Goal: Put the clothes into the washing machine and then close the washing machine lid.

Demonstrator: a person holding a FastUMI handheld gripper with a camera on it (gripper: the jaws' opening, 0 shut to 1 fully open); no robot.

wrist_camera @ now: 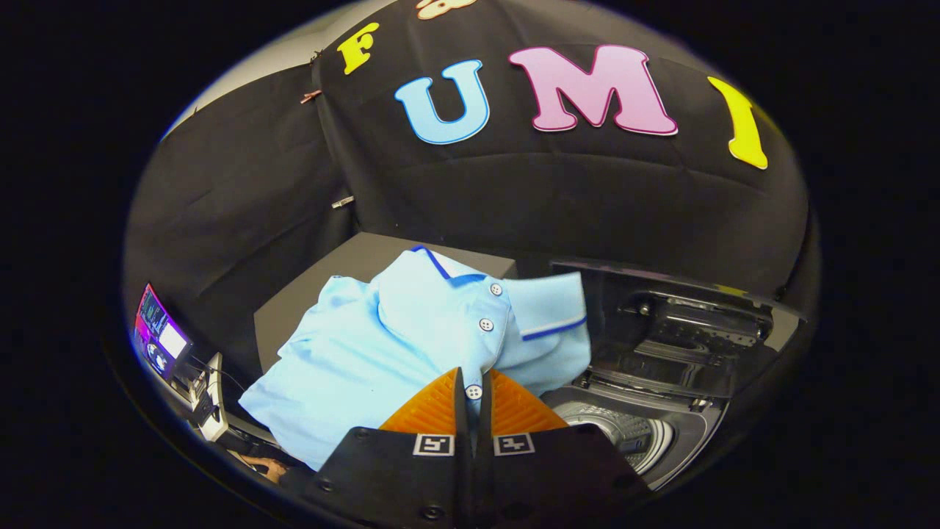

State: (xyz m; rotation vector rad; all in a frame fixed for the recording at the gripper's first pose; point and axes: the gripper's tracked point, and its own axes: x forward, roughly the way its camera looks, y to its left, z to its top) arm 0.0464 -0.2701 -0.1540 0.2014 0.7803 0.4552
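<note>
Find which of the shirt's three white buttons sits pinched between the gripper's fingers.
The lowest button, at the bottom of the light blue polo shirt placket, sits between the gripper fingers. The other two lie higher, toward the collar, clear of the fingers.

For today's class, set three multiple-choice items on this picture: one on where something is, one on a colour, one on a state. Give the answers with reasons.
1. Where is the washing machine relative to the shirt?
A. Right of it
B. Left of it
C. On top of it

2. What colour is the shirt's body?
A. Red
B. Light blue
C. Green

3. How is the washing machine lid?
A. Shut flat
C. Lying on the shirt
B. Raised open

Answers:
1 A: the drum shows right of the cloth.
2 B: light blue with darker trim.
3 B: the lid stands up behind the open drum.
The tongs are shut on the shirt at its button strip.
</note>
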